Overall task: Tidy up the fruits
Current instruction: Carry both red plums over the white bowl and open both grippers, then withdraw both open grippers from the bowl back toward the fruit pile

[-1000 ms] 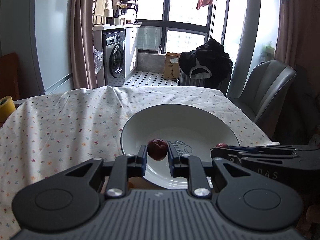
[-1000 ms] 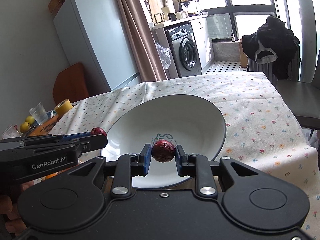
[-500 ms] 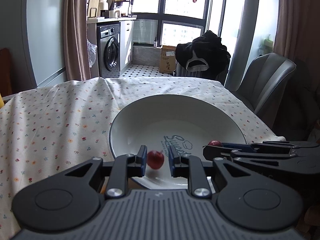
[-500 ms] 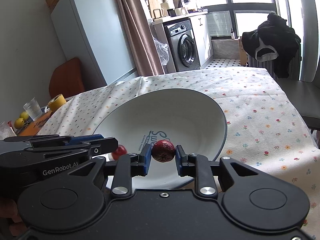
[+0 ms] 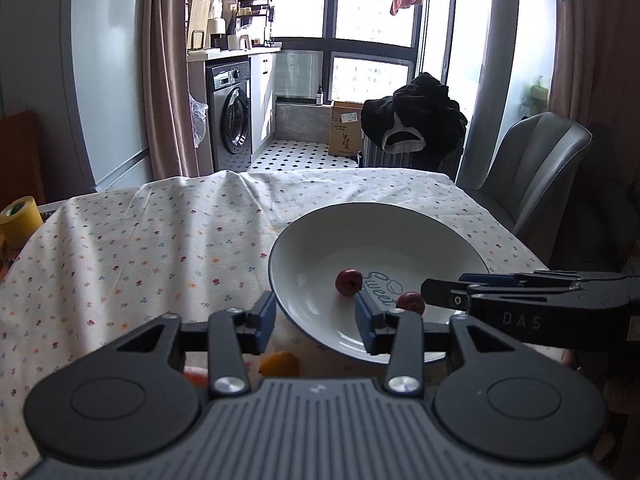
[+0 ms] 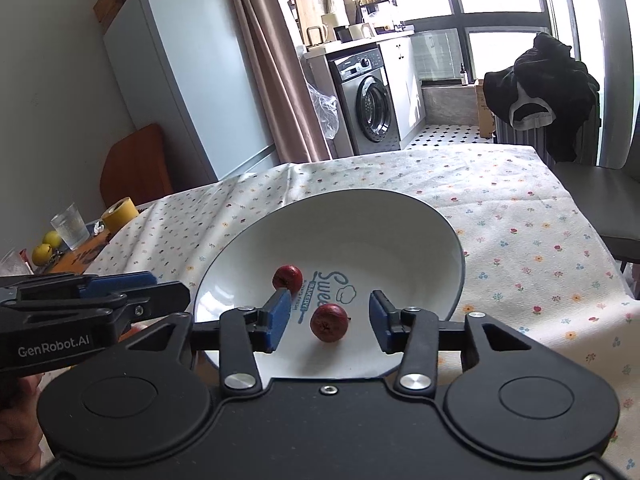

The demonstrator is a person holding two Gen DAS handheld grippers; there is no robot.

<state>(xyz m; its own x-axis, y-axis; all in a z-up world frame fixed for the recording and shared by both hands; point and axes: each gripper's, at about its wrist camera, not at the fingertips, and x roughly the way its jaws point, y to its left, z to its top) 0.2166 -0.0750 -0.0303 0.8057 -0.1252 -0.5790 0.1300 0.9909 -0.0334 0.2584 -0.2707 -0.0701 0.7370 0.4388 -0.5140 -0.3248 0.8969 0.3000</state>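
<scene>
Right gripper (image 6: 329, 322): fingers spread wide, empty; one small red fruit (image 6: 329, 323) lies in the gap between them, on the floor of the white bowl (image 6: 400, 208). Left gripper (image 5: 316, 318): fingers also wide, empty, straddling the bowl's near rim. Second red fruit (image 5: 349, 281) lies just beyond, nearer the left fingers. An orange fruit (image 5: 279, 363) sits on the tabletop (image 5: 140, 248) under the left gripper; likely next pick.

Bright windows (image 5: 368, 0), washing machine (image 5: 232, 110), grey chair (image 5: 536, 168), floral tablecloth (image 5: 160, 240).

Dark red fruits (image 6: 329, 323) in white bowl (image 6: 400, 216); floral tablecloth (image 6: 520, 240).
</scene>
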